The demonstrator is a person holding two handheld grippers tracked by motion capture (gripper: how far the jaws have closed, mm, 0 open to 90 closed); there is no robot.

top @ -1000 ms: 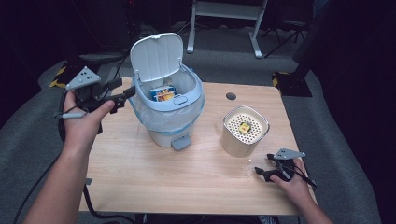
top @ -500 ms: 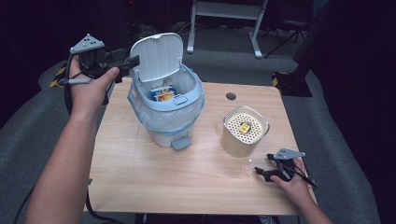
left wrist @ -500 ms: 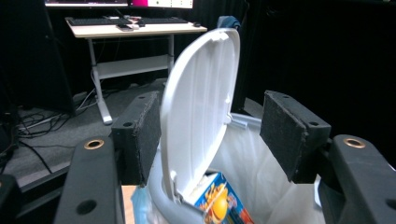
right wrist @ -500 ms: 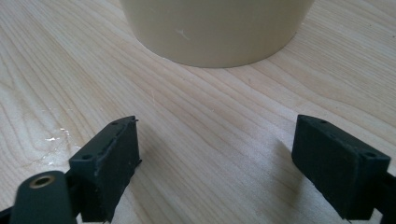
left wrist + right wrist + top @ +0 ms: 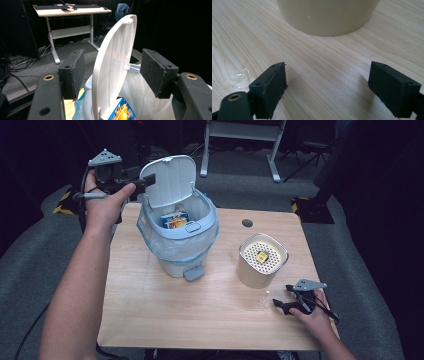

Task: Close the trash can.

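Table (image 5: 150, 320): light wood top, standing on grey carpet, with a small dark round hole (image 5: 247, 223) near its far edge.

Bin (image 5: 180, 250): pale blue pedal type with a clear liner, standing upright left of the table's centre. Its pedal (image 5: 193, 273) faces the near side.

Lid (image 5: 167, 180): white, hinged at the back of the bin and raised upright. In the left gripper view its edge (image 5: 112, 65) stands between the two pads, touching neither.

Box (image 5: 174, 220): colourful, blue and orange, lying inside the bin; a corner of it (image 5: 122, 111) shows in the left gripper view, just beyond the lid.

Pot (image 5: 261, 261): cream, cylindrical, with a perforated top, standing right of the bin and well apart from it. Its base (image 5: 327, 15) shows in the right gripper view, ahead of the jaws.

Cube (image 5: 262, 255): small, yellow, lying on the middle of the pot's perforated top.

Left gripper (image 5: 146, 181): held high at the table's far left corner, jaws spread wide on either side of the raised lid, gripping nothing.

Right gripper (image 5: 279, 305): resting low at the near right corner of the table, just in front of the pot, jaws wide apart over bare wood with nothing between them.

Desk (image 5: 72, 11): pale, in the dark background, carrying a keyboard.
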